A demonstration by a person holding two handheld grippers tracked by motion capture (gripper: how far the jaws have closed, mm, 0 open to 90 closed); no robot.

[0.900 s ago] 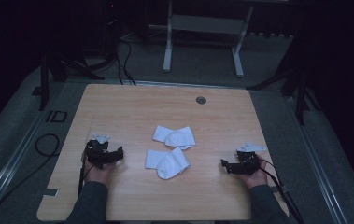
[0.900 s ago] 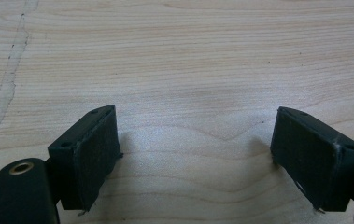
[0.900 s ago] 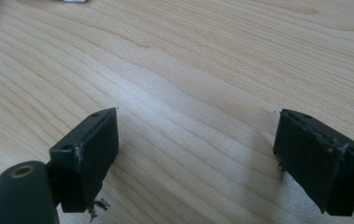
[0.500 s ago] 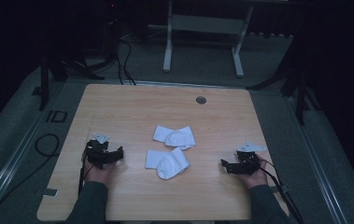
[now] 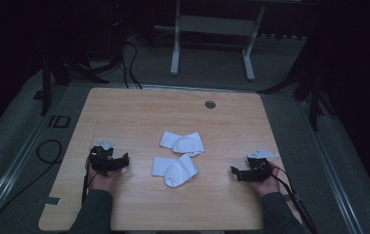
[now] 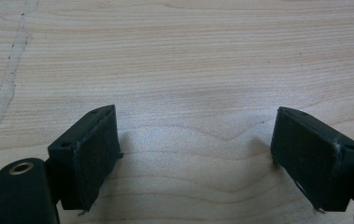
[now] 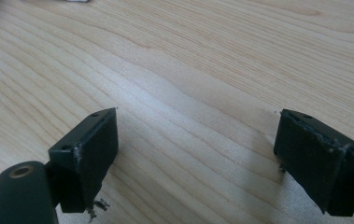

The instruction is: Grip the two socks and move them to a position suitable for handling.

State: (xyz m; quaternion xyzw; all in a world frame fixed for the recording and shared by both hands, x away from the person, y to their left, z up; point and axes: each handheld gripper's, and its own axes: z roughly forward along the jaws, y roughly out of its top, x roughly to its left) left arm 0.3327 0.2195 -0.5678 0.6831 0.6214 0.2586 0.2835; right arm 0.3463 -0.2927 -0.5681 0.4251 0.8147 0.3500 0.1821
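Two white socks lie in the middle of the wooden table: one sock farther back, the other sock just in front of it and touching it. My left gripper rests on the table at the left, about a hand's width from the socks. My right gripper rests at the right, a similar distance off. In the left gripper view the gripper stands open over bare wood. The right gripper view shows that gripper open too, with only wood grain between its jaws.
A small round grommet sits near the table's far edge. A pale scratch runs along the wood in the left gripper view. Cables lie on the floor at the left, and a white stand is beyond the table.
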